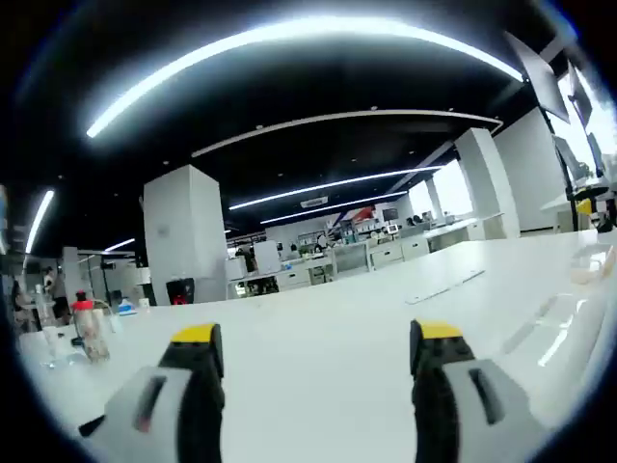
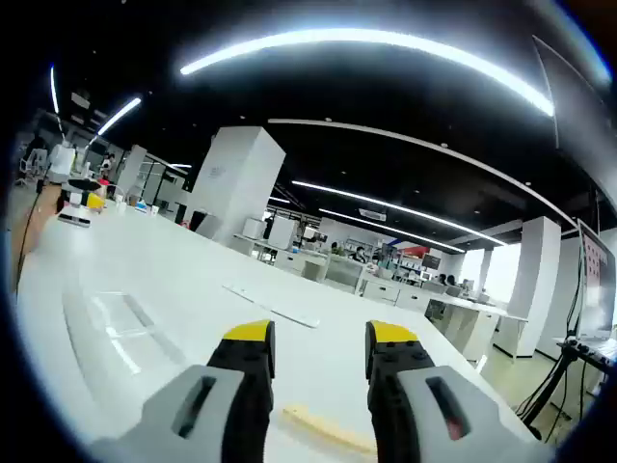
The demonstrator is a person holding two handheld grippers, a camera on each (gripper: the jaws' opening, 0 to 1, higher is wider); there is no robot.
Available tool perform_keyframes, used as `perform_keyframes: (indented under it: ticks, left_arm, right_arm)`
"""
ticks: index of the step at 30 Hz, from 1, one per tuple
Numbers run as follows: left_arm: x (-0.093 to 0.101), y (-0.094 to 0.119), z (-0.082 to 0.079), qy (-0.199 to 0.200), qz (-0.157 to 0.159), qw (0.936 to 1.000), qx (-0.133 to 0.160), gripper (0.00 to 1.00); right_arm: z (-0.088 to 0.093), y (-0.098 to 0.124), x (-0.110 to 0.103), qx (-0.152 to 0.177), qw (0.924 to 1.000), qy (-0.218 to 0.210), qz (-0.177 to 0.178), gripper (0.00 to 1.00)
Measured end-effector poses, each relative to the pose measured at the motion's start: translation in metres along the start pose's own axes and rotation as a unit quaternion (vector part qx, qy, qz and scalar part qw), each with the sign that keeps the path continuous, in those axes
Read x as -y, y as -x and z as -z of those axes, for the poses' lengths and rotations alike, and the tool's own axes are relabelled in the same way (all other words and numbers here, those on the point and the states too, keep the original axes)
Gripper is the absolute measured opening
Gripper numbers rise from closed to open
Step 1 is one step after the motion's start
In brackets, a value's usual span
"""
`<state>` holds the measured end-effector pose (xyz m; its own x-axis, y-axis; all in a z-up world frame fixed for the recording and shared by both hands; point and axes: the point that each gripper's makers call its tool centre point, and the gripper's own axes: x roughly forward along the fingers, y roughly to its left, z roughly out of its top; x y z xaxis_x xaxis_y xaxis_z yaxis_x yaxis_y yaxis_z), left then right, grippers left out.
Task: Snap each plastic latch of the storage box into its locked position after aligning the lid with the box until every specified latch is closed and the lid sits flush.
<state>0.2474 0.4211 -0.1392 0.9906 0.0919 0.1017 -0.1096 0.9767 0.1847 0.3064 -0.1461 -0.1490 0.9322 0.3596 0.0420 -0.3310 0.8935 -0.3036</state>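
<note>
Lying ahead of right gripper (image 2: 318, 347): clear lid (image 2: 116, 333).

A long, glossy white desk (image 1: 328, 357) carries a clear bottle with a red cap (image 1: 90, 328) near its far left end in the left gripper view. In the right gripper view, a clear plastic storage box lid (image 2: 120, 328) lies flat on the desk, and a pale wooden strip (image 2: 323, 429) rests nearby.
</note>
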Motion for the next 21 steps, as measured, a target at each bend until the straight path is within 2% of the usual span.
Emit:
perform_keyframes:
  ticks: [7,12,21]
  left_arm:
    - [0.001,-0.001,0.001,-0.006,-0.003,1.0,-0.005,0.78]
    - [-0.006,0.001,0.002,-0.012,-0.019,0.9997,-0.011,0.78]
    - [-0.007,0.005,-0.004,-0.013,-0.023,0.9996,-0.001,0.77]
  right_arm:
    - [0.005,-0.002,-0.001,-0.011,0.9999,-0.002,-0.003,0.37]
    - [0.005,-0.001,-0.001,-0.013,0.9999,0.001,-0.001,0.37]
    - [-0.007,0.003,-0.006,0.004,0.9999,0.015,-0.003,0.36]
